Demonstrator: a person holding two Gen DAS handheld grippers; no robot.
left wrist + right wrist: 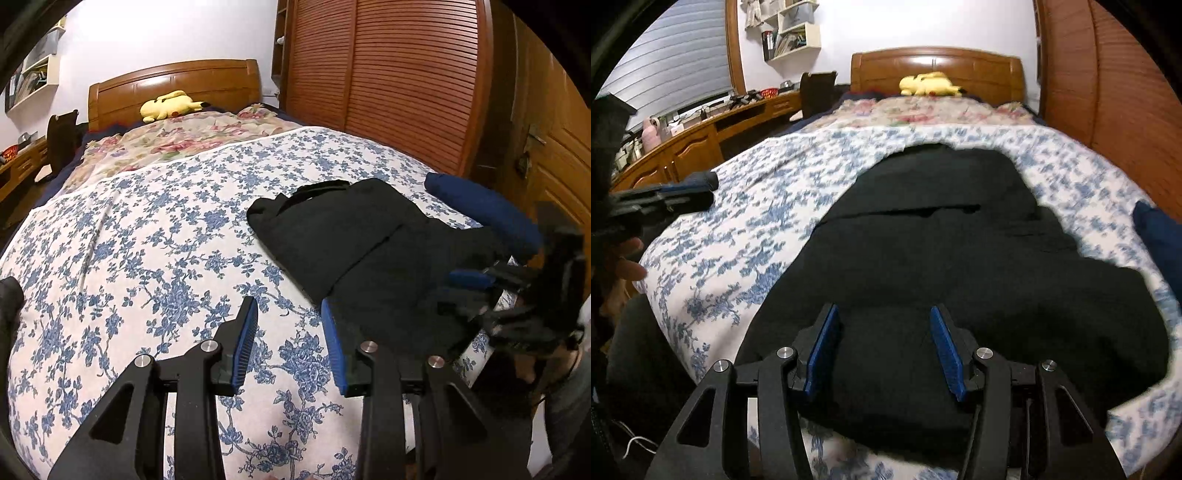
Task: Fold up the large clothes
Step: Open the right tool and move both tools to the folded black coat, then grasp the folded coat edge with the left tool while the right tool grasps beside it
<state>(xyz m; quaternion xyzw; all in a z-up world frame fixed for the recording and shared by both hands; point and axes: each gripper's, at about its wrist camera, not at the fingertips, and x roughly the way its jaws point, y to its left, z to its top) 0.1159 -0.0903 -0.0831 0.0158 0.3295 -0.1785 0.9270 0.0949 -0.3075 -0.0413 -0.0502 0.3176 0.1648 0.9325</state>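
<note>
Lying folded on the blue-flowered bedspread [166,229], a black garment [923,258] sits toward the foot of the bed.
The left gripper [290,345] hovers over bare bedspread just beside the garment's near edge, its blue pads [245,343] spread with nothing between them. The right gripper [884,349] hangs above the garment's near part, pads parted and empty. A dark blue folded cloth [484,210] lies just beyond the garment; a yellow plush toy [170,105] rests well past it, by the headboard.

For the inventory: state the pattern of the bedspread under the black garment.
White with blue flowers; the bedspread shows best in the left wrist view.
</note>
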